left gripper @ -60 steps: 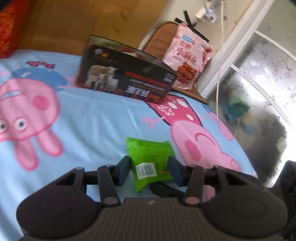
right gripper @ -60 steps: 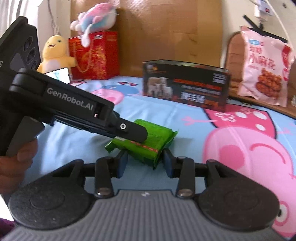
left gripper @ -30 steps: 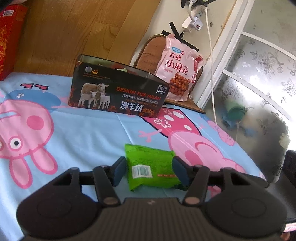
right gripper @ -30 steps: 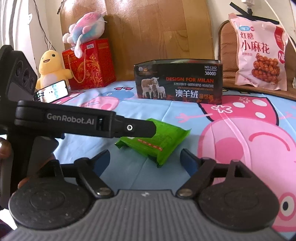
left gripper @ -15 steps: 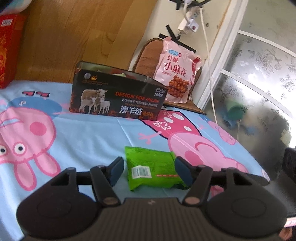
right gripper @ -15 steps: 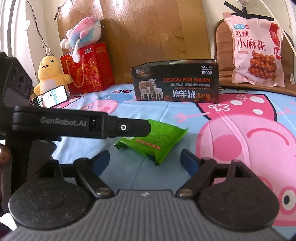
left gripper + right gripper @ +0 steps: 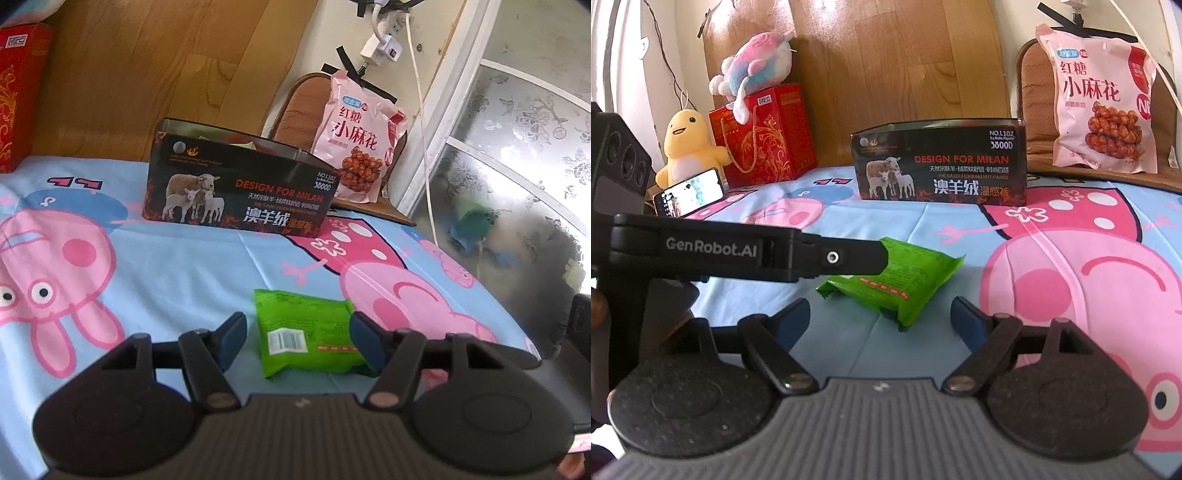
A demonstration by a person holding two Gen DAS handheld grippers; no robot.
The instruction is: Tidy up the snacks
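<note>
Green packet (image 7: 306, 334) flat on the sheet (image 7: 192, 266) in front of the box (image 7: 236, 188), both left gripper (image 7: 297, 339) and right gripper (image 7: 881, 317) spread wide around it, neither touching, pink bag (image 7: 1102, 107) behind.

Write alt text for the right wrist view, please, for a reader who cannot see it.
A flat green foil snack packet lies on a blue cartoon-pig bedsheet between the open fingers of the right gripper, with the black left gripper over its left end. Behind stand a dark printed rectangular tin and a pink snack bag.
</note>
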